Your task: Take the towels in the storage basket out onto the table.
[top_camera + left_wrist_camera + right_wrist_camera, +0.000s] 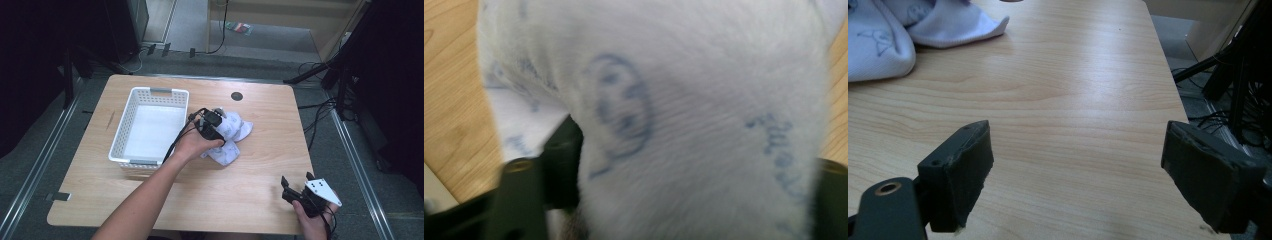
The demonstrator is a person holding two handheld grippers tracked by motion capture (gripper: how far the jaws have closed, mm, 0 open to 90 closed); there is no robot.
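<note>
The white printed cloth [231, 136] lies mid-surface [260, 180], just right of the white basket [150, 125], my left gripper [214, 121] on it. Left gripper view: the cloth [684, 125] bulges between my jaws, pinched. Right gripper view: my right gripper [1078, 170] hovers, jaws spread wide over bare wood.

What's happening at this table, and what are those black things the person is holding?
A person is working at a wooden table with a hand-held two-jaw gripper in each hand. The left gripper is pressed into a white cloth with blue print, which lies bunched beside an empty white basket; its jaws sit on either side of the fabric, though whether they have clamped it is unclear. The right gripper waits near the table's front right corner, jaws wide apart, holding nothing.
</note>
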